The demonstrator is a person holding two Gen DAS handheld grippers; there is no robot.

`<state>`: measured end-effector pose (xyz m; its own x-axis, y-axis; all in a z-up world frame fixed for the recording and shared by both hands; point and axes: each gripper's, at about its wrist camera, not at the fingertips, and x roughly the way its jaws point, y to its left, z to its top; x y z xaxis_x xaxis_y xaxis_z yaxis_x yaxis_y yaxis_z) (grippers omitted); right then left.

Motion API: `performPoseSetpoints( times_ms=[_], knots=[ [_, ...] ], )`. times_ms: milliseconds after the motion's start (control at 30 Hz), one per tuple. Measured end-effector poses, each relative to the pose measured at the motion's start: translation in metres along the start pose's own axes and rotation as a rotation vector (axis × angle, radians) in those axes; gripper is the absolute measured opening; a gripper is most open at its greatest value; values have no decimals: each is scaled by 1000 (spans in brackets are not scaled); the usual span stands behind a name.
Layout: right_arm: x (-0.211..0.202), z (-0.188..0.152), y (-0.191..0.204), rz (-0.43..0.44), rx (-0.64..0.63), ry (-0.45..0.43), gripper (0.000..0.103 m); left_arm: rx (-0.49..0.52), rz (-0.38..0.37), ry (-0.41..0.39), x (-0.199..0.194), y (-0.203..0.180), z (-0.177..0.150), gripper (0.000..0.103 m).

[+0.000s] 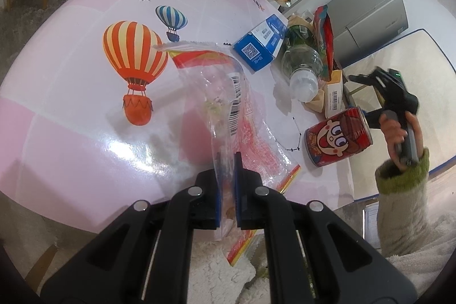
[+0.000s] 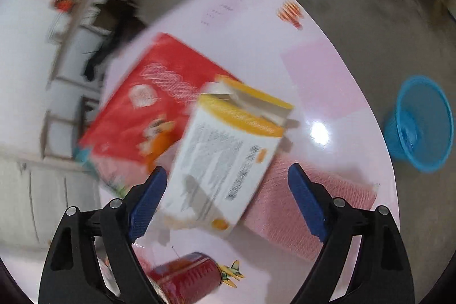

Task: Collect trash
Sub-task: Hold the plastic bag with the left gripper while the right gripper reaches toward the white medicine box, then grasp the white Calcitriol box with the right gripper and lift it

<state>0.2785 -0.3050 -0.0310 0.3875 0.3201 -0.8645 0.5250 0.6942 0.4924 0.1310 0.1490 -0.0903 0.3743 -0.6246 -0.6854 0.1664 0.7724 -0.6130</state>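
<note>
Clear plastic wrapper (image 1: 228, 116) pinched in left gripper (image 1: 227, 161); right gripper (image 2: 228, 175) jaws wide over carton (image 2: 228, 150)

left gripper (image 1: 227, 178) clamps plastic wrapper (image 1: 228, 104) | red can (image 1: 337, 137) upright (table edge) (image 1: 85, 155)

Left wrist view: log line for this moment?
left gripper: shut on plastic bag | right gripper: open over carton | bin: floor

Counter (image 1: 71, 133): pink/white blocks, orange-striped and blue-striped balloon prints. Wrapper (image 1: 228, 93): clear, red-yellow edge, black barcode. Can (image 1: 339, 137): red, cartoon face. Box (image 1: 260, 42): blue/white. Carton (image 2: 228, 155): white, yellow band. Pouch (image 2: 148, 104): red. Basket (image 2: 421, 124): blue. Tool pads (image 2: 148, 201): blue.
</note>
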Motion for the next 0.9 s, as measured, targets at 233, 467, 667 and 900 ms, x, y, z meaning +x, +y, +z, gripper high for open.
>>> performPoseSetpoints(
  times_ms=[233, 467, 667, 900],
  knots=[
    [15, 8, 7, -20, 94, 39, 86, -11, -29, -3, 0, 5, 0, 6],
    [21, 7, 21, -105, 48, 30, 87, -14, -43, -4, 0, 8, 0, 6],
    [20, 6, 21, -107, 18, 23, 87, -17, -47, -8, 0, 8, 0, 6],
    [15, 2, 15, -64, 3, 35, 71, -16, -46, -9, 0, 7, 0, 6]
  ],
)
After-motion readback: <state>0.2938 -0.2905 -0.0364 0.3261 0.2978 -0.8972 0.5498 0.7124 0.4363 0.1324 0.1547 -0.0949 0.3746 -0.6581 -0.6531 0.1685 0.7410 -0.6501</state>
